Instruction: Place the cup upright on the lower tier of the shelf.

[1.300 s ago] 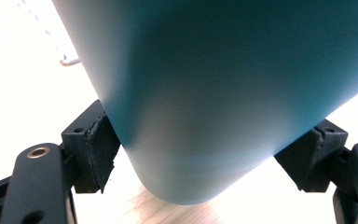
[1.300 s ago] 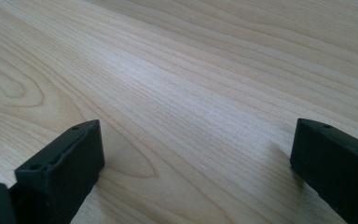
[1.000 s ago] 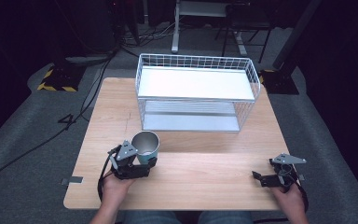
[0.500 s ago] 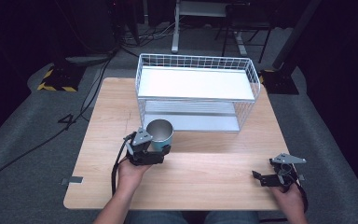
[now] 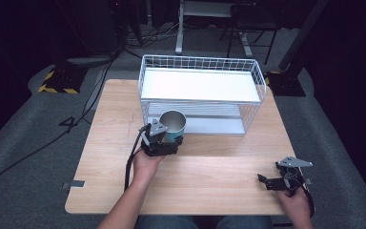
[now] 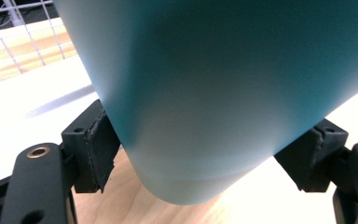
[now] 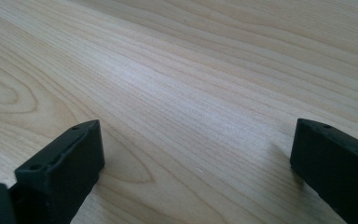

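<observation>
The cup (image 5: 173, 126) I held was teal on the outside with a dull metal inside, its round mouth open upward in the high view. It stood upright just in front of the wire rack (image 5: 201, 95), at the left end of the lower shelf (image 5: 219, 125), above the wooden table (image 5: 209, 181). My left gripper (image 5: 164, 143) was clenched on its lower wall; in the left gripper view my pads (image 6: 100, 147) pressed against both sides of the cup (image 6: 223, 93), near its rounded bottom edge. That close, the cup was a blur of teal, its rim cut off at the top of the view. I could not tell whether its base touched the table. My right gripper (image 5: 279, 181) rested near the table's right front corner, jaws spread wide over bare wood with nothing between them in the right gripper view.
</observation>
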`<state>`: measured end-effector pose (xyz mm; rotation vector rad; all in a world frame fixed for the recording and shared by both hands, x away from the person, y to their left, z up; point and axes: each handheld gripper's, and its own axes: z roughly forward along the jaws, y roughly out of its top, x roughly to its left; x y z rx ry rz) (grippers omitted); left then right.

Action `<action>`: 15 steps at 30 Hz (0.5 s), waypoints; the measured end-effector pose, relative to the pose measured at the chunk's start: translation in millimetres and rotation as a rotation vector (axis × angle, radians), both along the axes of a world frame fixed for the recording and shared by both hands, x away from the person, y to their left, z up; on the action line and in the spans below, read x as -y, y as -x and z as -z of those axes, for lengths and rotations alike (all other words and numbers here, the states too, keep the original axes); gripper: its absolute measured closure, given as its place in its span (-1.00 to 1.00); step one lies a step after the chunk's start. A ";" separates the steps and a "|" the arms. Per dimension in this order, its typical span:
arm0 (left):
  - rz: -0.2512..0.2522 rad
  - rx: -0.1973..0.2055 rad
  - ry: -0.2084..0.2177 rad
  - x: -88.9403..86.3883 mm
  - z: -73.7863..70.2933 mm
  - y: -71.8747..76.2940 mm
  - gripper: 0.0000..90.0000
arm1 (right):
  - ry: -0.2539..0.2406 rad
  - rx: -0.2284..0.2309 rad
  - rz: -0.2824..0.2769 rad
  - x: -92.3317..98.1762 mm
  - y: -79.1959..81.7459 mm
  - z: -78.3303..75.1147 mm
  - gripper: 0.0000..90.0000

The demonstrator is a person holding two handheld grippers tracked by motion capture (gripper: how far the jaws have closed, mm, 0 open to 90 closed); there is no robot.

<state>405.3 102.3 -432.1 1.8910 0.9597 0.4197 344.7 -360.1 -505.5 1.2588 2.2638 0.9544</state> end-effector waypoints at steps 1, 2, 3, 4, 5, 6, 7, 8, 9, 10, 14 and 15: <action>0.000 0.000 0.000 0.0 0.0 0.0 -0.49 | 0.000 0.000 0.000 0.0 0.0 0.0 -0.93; 0.004 -0.005 0.000 3.4 -1.6 -5.7 -0.49 | 0.000 0.000 0.000 0.0 0.0 0.0 -0.93; 0.004 -0.005 0.000 3.4 -1.6 -5.7 -0.49 | 0.000 0.000 0.000 0.0 0.0 0.0 -0.93; 0.005 -0.008 0.002 5.5 -2.5 -8.5 -0.49 | 0.000 0.000 0.000 -0.1 0.0 0.0 -0.93; 0.006 -0.009 0.004 7.6 -3.2 -11.3 -0.49 | 0.000 0.000 0.000 0.0 0.0 0.0 -0.93; 0.004 -0.004 0.008 9.6 -3.6 -13.6 -0.49 | 0.000 0.000 0.000 0.0 0.0 0.0 -0.93; 0.009 -0.011 0.006 11.1 -4.4 -16.1 -0.49 | 0.000 0.000 0.000 0.0 0.0 0.0 -0.93; 0.007 -0.010 0.007 13.1 -4.6 -18.3 -0.49 | 0.000 0.000 0.000 0.0 0.0 0.0 -0.93; 0.003 -0.007 0.013 15.2 -4.4 -20.4 -0.49 | 0.000 0.000 0.001 -0.1 -0.1 0.0 -0.93; 0.002 -0.011 0.020 17.0 -4.3 -22.2 -0.49 | 0.000 0.000 0.002 -0.2 -0.2 0.0 -0.93; 0.004 -0.002 0.033 25.4 -1.4 -30.7 -0.49 | 0.001 0.000 0.011 -0.4 -1.4 -0.1 -0.93; 0.004 0.004 0.033 27.9 -0.3 -32.1 -0.49 | 0.000 0.001 0.013 -0.5 -1.5 0.0 -0.93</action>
